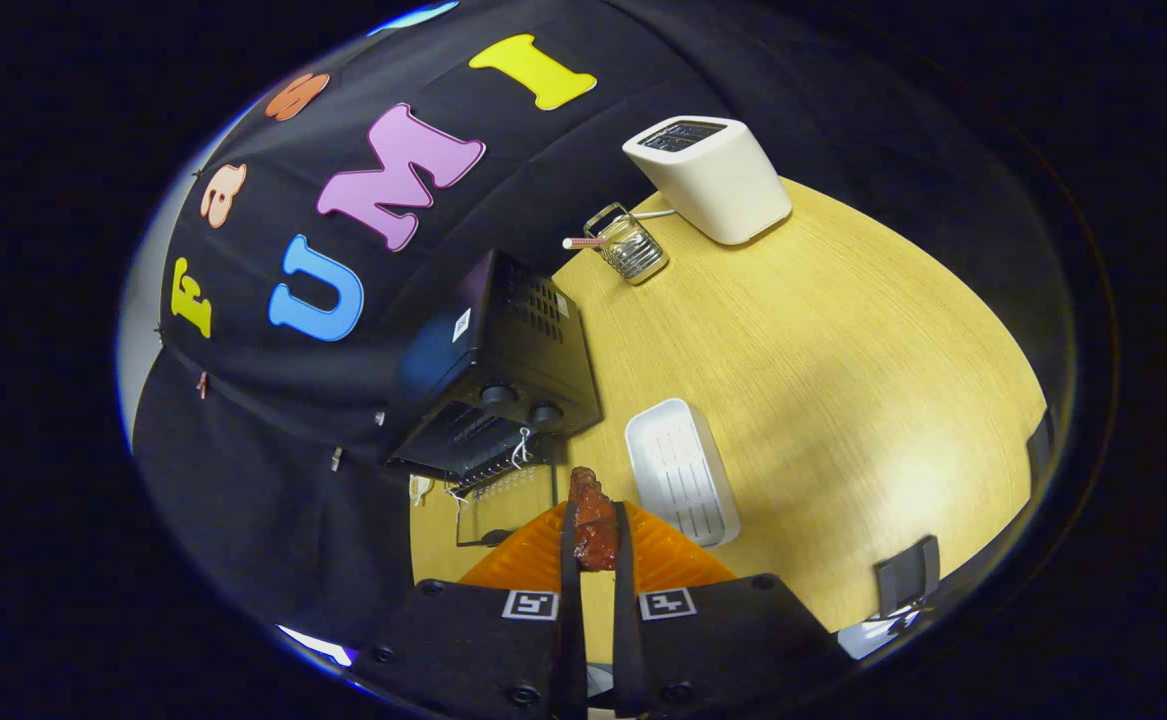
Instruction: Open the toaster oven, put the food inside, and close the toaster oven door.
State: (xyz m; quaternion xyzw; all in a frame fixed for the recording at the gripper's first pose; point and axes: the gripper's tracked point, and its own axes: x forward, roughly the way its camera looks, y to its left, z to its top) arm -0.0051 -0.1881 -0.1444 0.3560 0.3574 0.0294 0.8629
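Observation:
My gripper (594,535) is shut on a dark reddish-brown piece of food (591,497), which sticks out past the fingertips. Just ahead of the fingers stands the black toaster oven (513,350) on the wooden table (843,380). Its glass door (505,505) hangs open below the dark opening (463,440), where a wire rack shows. The food sits close to the door's edge, slightly beside the opening and outside the oven. Two knobs (523,405) sit on the oven's front panel.
A white ribbed tray (683,485) lies on the table beside the fingers and the oven. Farther off stand a glass cup in a wire holder (629,246) and a white pop-up toaster (713,180). A dark clamp (908,575) grips the table's edge.

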